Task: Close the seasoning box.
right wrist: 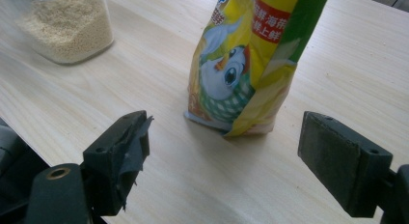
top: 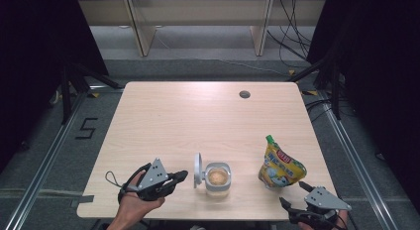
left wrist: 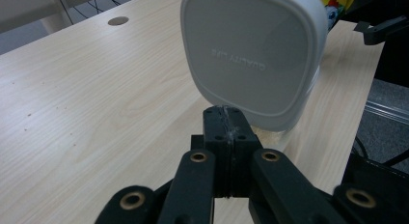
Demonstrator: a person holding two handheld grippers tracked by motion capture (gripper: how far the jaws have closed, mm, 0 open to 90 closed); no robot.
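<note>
Near the table's point(top: 163, 111) front edge, left gripper point(top: 182, 177) sits by the front-left corner, held by a hand point(top: 133, 202), jaws pressed together on nothing, tips just short of the raised white lid point(top: 198, 169). Right gripper point(top: 292, 195) at the front-right corner, jaws spread wide, empty, facing the pouch. Just beyond, an open clear jar point(top: 218, 178) of pale grain stands mid-front, lid tipped up on its left. Yellow snack pouch point(top: 280, 165) stands upright toward the right edge. Farther back, a round grommet hole point(top: 244, 94) near the far edge.
</note>
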